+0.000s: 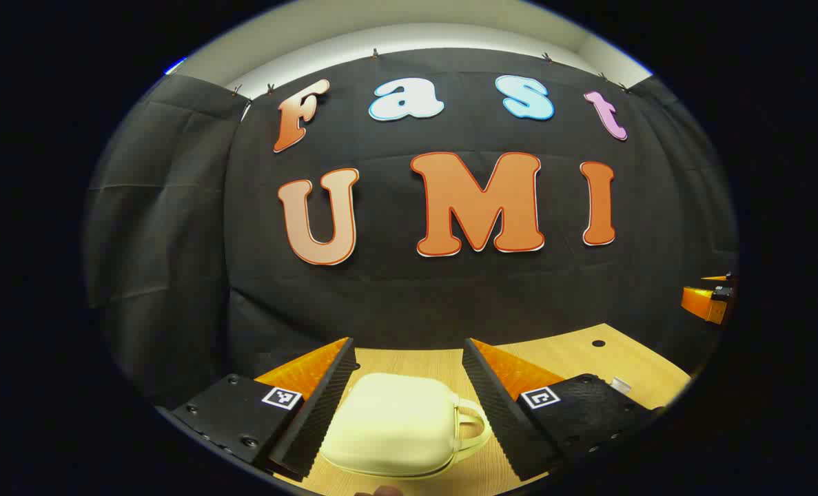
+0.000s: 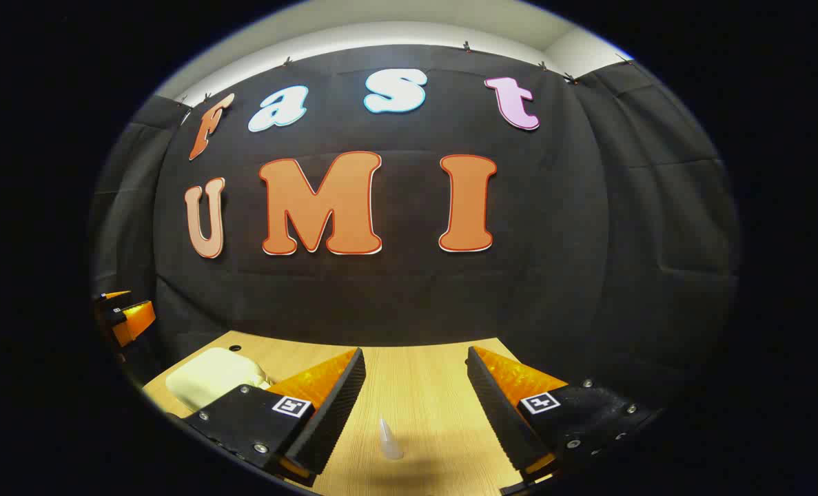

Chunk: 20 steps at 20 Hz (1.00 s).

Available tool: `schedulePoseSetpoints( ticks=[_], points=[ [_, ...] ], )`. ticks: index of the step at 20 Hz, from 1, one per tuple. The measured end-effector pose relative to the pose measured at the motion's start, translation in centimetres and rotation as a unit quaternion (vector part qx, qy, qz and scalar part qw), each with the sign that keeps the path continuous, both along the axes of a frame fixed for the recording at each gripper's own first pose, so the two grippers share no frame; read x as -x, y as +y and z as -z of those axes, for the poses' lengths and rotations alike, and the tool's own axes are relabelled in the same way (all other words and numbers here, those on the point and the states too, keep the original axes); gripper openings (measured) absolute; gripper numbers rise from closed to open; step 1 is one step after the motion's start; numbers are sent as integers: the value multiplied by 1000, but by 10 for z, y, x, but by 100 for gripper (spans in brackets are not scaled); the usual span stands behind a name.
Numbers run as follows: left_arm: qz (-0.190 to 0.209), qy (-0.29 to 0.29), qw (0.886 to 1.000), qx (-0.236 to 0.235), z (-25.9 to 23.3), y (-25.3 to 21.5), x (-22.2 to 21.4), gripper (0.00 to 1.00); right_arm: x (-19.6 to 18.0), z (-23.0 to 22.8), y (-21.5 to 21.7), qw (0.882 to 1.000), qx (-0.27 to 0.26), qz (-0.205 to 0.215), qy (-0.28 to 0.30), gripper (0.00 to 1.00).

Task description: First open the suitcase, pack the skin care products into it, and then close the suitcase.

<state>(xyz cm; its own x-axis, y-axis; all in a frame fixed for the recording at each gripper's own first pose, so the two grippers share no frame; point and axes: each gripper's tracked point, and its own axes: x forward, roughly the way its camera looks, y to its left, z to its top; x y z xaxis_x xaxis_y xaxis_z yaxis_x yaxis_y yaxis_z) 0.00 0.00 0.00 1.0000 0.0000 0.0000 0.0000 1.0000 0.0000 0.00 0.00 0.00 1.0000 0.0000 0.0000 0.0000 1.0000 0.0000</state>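
A small cream suitcase lies closed on the wooden table, its handle pointing right. My left gripper hangs open above it, a finger on each side, touching nothing. In the right gripper view the same suitcase sits at the left, partly behind my finger. A small pale skin care tube stands upright on the table between the fingers of my right gripper, which is open and apart from it. A small white-capped item peeks out behind my left gripper's right finger.
The black cloth wall closes off the table's far edge. The other gripper shows at the right edge of the left gripper view, and at the left edge of the right gripper view. A dark hole marks the tabletop.
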Motion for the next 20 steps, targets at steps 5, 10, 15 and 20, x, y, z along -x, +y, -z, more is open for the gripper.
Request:
schedulePoseSetpoints(
  ticks=[5, 10, 15, 20],
  points=[
    [-10, -11, 1000, -3, -3, 0, 2, 99, 0, 3, -6, 1000, 11, -5, -2, 95],
    [2, -5, 1000, -7, 3, -15, 9, 99, 4, 9, -9, 1000, 1, -3, 2, 95],
    [8, -15, 1000, -19, -7, -17, 13, 99, 14, 8, -14, 1000, 6, 5, -2, 95],
    [-1, -24, 999, -33, -13, -13, 15, 100, 15, 3, -22, 1000, -6, 11, -5, 95]
  ],
)
